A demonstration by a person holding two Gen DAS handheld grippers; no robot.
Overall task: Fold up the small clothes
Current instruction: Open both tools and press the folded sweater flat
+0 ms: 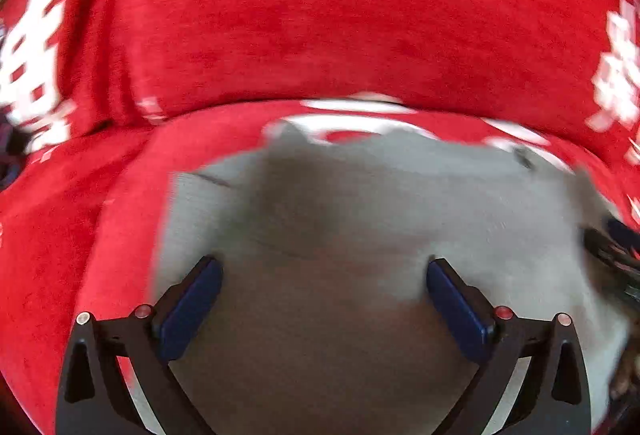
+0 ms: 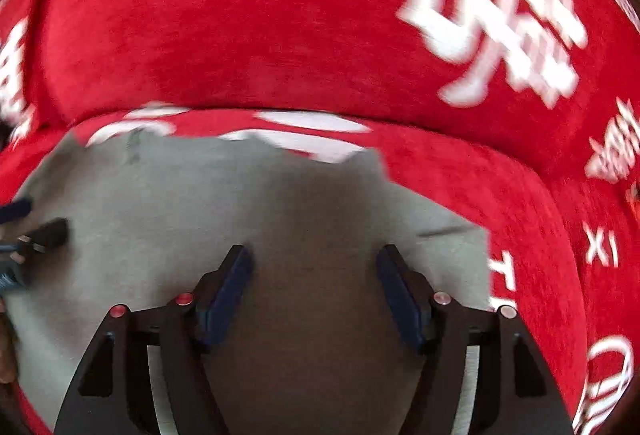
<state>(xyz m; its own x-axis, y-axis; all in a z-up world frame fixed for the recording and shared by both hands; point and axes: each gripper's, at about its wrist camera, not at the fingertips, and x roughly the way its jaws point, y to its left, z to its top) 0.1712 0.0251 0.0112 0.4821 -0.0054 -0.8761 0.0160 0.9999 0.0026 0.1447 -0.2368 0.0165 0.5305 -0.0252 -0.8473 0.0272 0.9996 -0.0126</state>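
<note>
I see a flat pale grey fabric garment [image 1: 360, 203] lying spread on a red plush cover printed with white characters [image 1: 320, 15], filling the near middle of both views. My left gripper [image 1: 324, 271] hangs over it with jaws spread wide and nothing between them. My right gripper [image 2: 314, 263] also stands open and empty above the cloth.

garment [image 1: 360, 195] lies on the cloth [image 1: 320, 15], a fold behind it.
</note>
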